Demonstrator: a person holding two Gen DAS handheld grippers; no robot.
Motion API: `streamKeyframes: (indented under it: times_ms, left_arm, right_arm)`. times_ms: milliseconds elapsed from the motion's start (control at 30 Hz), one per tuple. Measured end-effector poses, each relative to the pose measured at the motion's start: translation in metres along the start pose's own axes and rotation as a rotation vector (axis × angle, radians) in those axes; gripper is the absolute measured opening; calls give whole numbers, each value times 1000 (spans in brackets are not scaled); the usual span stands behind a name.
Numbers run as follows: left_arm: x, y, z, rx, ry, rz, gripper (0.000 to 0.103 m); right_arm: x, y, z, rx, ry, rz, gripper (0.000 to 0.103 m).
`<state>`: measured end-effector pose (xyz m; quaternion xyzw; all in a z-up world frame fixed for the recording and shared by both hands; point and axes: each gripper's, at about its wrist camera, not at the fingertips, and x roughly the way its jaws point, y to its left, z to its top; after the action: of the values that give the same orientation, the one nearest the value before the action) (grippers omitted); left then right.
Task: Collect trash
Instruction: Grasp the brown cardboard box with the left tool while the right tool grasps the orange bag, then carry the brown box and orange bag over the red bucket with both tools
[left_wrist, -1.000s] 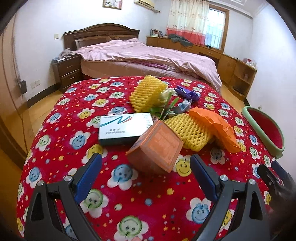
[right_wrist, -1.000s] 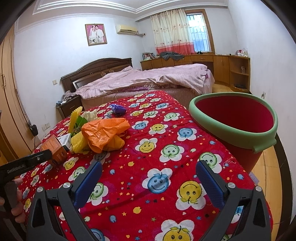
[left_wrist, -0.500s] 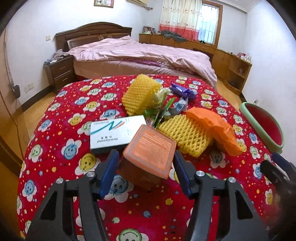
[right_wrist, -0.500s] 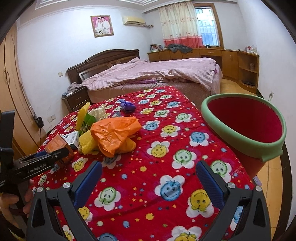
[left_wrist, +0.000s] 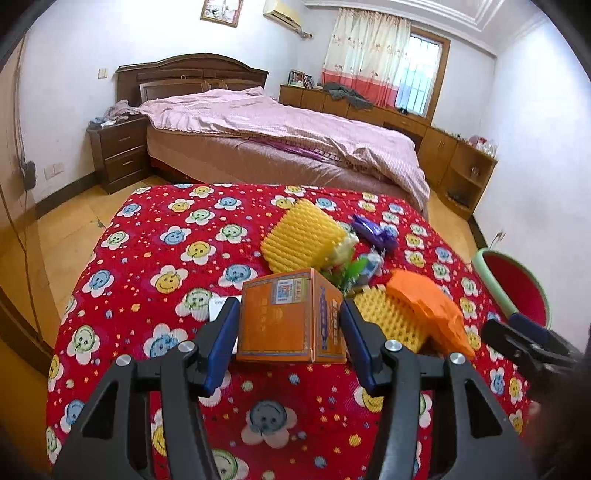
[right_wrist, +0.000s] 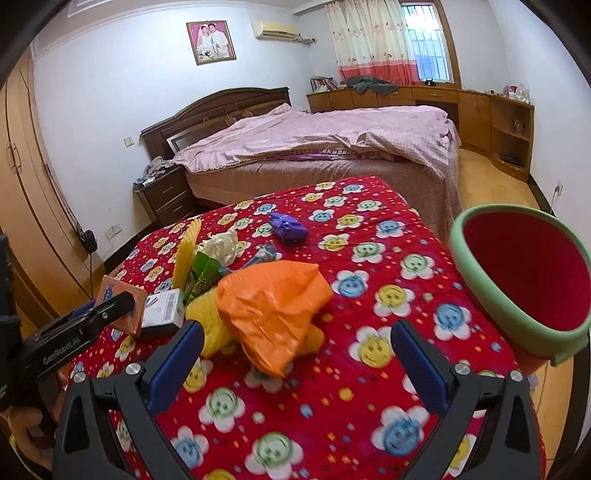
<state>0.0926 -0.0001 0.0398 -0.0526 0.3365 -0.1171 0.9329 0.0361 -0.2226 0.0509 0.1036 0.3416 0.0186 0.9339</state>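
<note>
The orange box (left_wrist: 286, 319) sits between the two blue pads of the left gripper (left_wrist: 288, 332). The jaws are closing on it and the pads press against its two sides, so the box is clamped. Its bottom edge seems lifted a little above the red smiley cloth (left_wrist: 155, 258) that covers the tabletop, near the front edge, but I cannot tell this for sure. In the right wrist view the same box (right_wrist: 123, 304) shows at the left side, behind one black finger of the left gripper (right_wrist: 92, 321).

Just behind the box lies a white carton (right_wrist: 164, 308), mostly hidden in the left wrist view. To the right of the box lies a yellow foam net (left_wrist: 384, 317), with an orange plastic bag (left_wrist: 428, 310) on top of it. A second yellow foam net (left_wrist: 303, 236) stands further back, near the middle of the tabletop, touching some pale crumpled paper (right_wrist: 221, 247) and a green wrapper (right_wrist: 203, 273). A purple wrapper (left_wrist: 373, 230) lies apart, toward the far right corner.

The right gripper (right_wrist: 295, 354) is over the front part of the tabletop, jaws wide apart, nothing between them; the orange plastic bag is just ahead of it. A red bin with green rim (right_wrist: 480, 288) stands beside the right edge of the tabletop. Behind the tabletop there is a bed (left_wrist: 280, 136).
</note>
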Motion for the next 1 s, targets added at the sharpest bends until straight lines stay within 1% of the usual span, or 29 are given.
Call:
streamKeyframes:
  times_ms: [133,267,300,333,367,400,467,500,533,567,600,633,667,700,767,867,1000]
  left_arm:
    - [9,12,7,-38,-5,-5,56]
    - [20,23,11,-77,2,-26,56]
    - [23,26,11,-88,7,-36,56]
    - [26,28,11,-96,10,-48,56]
    - [28,30,10,-103,13,-61,56]
    - [28,31,10,-108,14,-70,56]
    - [29,31,11,-113,15,-88,56]
    - [30,32,11,-115,15,-98,56]
    - [30,32,11,-116,15,-107,56]
    - [31,32,11,-117,17,-120,56]
    - [32,31,11,-117,20,-131,56]
    - [33,31,11,-118,23,-143,56]
    - [33,30,11,-119,25,-153,56]
    - [34,30,11,-119,26,-159,56]
    - [36,28,11,-115,30,-166,56]
    - [34,24,11,-111,34,-169,56]
    - [22,19,14,-109,19,-162,56]
  right_arm:
    - [21,10,9,2,36,-12,103]
    - [41,17,16,4,76,-25,103]
    - [45,18,16,2,82,-29,101]
    - [50,19,17,-1,92,-39,95]
    - [55,20,18,-4,104,-46,86]
    - [60,20,19,-5,121,-48,83]
    - [67,18,19,5,142,-48,72]
    - [70,18,19,11,149,-43,69]
    - [72,17,19,14,156,-42,62]
    - [73,17,18,15,156,-43,55]
    - [74,17,19,16,156,-38,51]
    - [74,17,19,16,155,-35,42]
    - [74,18,20,15,154,-40,37]
    - [73,18,20,15,150,-45,34]
    - [68,17,21,21,138,-47,23]
    - [57,15,23,28,110,-47,12]
    - [38,13,27,26,64,-30,10]
